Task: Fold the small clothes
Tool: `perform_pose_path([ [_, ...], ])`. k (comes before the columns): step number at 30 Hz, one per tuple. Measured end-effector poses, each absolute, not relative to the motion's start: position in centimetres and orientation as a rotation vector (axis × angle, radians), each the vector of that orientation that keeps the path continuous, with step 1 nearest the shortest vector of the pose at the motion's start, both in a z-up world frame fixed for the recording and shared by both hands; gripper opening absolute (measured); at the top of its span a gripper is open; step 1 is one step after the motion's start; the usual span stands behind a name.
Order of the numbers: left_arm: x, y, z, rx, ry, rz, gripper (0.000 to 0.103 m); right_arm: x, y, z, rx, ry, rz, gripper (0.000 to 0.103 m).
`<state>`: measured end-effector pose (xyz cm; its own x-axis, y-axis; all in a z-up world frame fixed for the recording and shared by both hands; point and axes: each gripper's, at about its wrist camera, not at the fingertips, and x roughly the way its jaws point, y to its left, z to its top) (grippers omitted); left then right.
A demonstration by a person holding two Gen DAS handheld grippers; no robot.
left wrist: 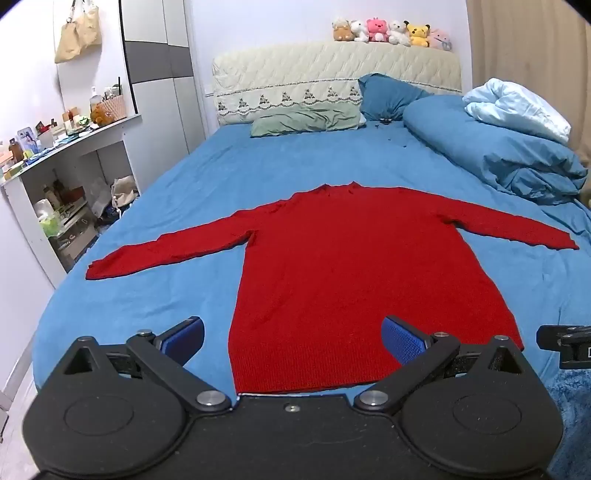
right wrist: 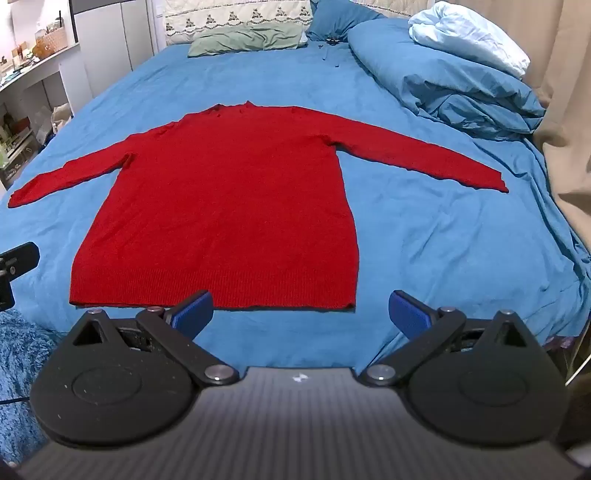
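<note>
Red sweater (left wrist: 351,266): flat on bed (left wrist: 207,177), sleeves out. Left gripper (left wrist: 291,341), right gripper (right wrist: 300,312): fingers spread, empty. Best start: pinch a cuff, fold across.

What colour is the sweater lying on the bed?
The sweater is plain red, spread flat on a blue sheet; the right wrist view shows it best.

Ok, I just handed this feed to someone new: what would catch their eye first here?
The red sweater first: it lies spread flat in the middle of the blue bed sheet, both sleeves stretched out to the sides and its hem nearest the cameras. Next, the open left gripper and open right gripper, both empty at that hem. Farther back, a row of plush toys sits on the headboard, and a bunched blue duvet lies right of the sweater.
</note>
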<state>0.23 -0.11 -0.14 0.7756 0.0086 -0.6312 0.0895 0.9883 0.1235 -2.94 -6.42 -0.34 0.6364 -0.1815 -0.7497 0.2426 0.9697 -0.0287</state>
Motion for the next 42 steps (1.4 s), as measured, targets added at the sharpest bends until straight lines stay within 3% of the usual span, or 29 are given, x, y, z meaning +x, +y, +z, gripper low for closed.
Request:
perform_pose_path([
  [42,-0.04,-0.09,0.15,0.14,0.648,-0.055,0.103,-2.89,-5.98,0.3,0.072,0.838,-0.235,0.103],
])
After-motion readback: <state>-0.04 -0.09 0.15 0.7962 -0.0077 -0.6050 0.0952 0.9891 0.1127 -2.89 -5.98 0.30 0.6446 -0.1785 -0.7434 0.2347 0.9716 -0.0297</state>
